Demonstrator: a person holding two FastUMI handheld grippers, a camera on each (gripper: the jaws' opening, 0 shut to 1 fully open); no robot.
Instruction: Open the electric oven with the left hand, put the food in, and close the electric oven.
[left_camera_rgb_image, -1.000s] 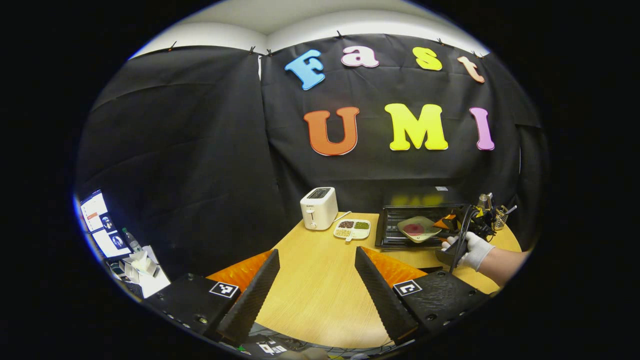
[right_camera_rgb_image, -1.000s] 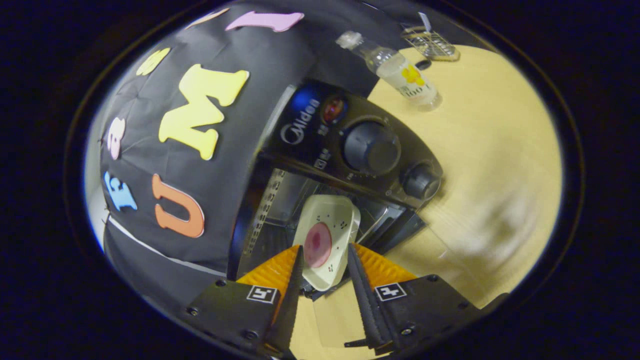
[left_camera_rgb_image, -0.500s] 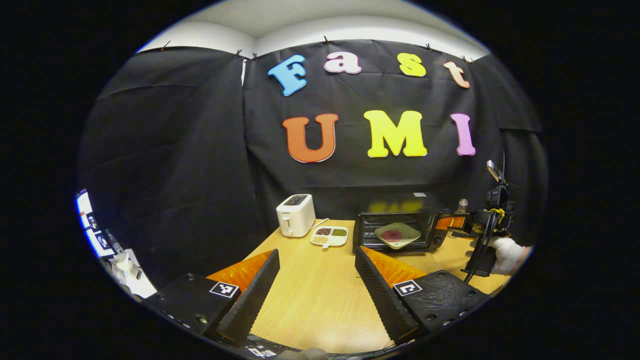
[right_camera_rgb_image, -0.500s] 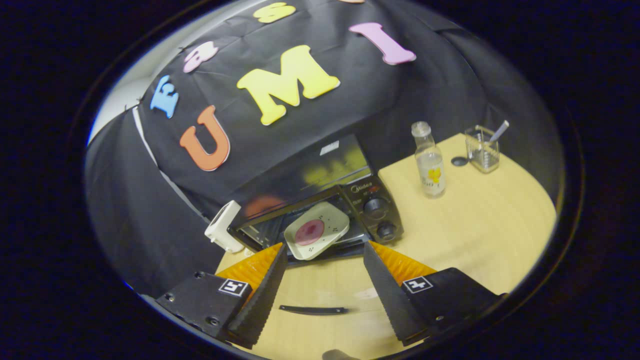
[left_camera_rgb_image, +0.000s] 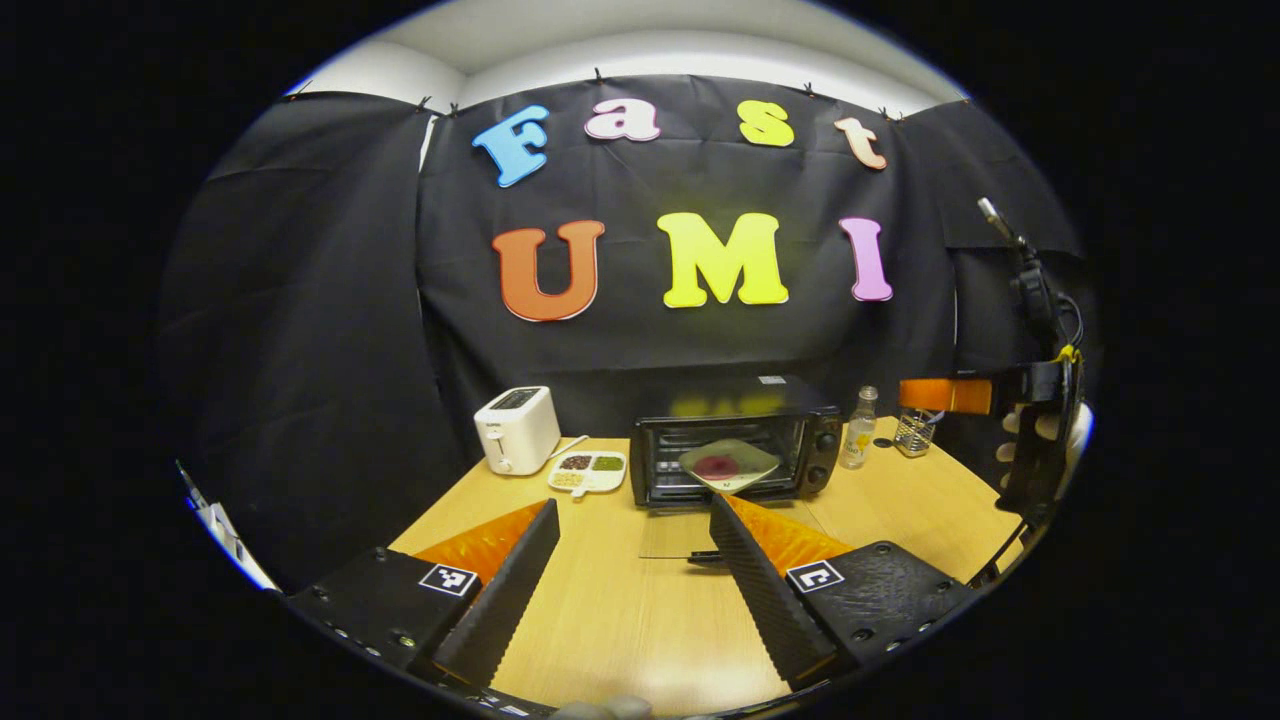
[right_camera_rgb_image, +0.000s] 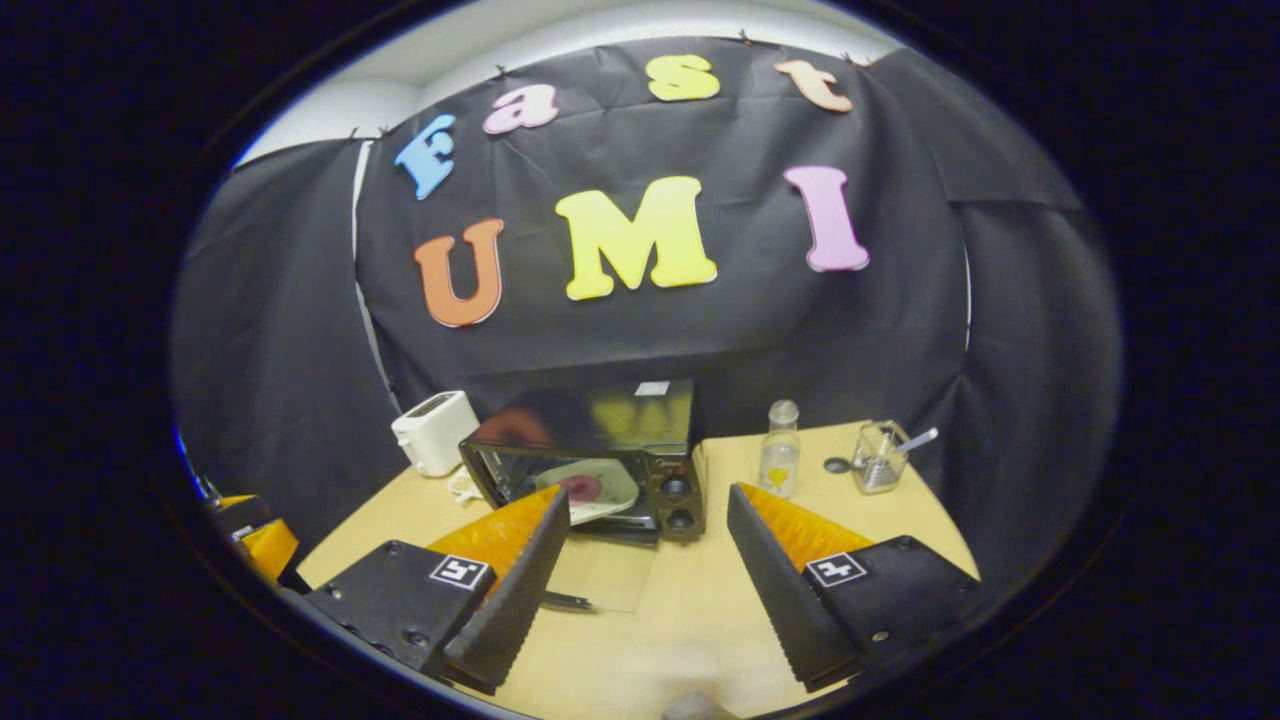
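Sitting inside the open oven (left_camera_rgb_image: 735, 443), the plate (left_camera_rgb_image: 728, 465) with its round of pink food (left_camera_rgb_image: 716, 465) rests tilted, its front corner poking out past the opening. The glass door (left_camera_rgb_image: 685, 530) lies folded down flat over the worktop (left_camera_rgb_image: 620, 610), its dark handle (left_camera_rgb_image: 706, 557) at the near edge, so the food step looks done and only the closing is left.

The left gripper (left_camera_rgb_image: 632, 580) hovers low over the worktop, just short of the door handle, jaws spread wide and holding nothing. That spot suits it: the task gives the door to the left hand, and a lift under the handle would swing the door up. The jutting plate might catch the door, so it may need a nudge inward first.

The right gripper (right_camera_rgb_image: 645, 580) is released too, fingers wide apart and empty, held back from the oven; in the left gripper view it hangs high at the right, clear of the door's swing.

Beside the oven stand a toaster (left_camera_rgb_image: 516, 430) and a divided snack tray (left_camera_rgb_image: 588, 472) on one side, a bottle (left_camera_rgb_image: 858, 430) and a clear cup (left_camera_rgb_image: 913, 432) on the other, none in the way.
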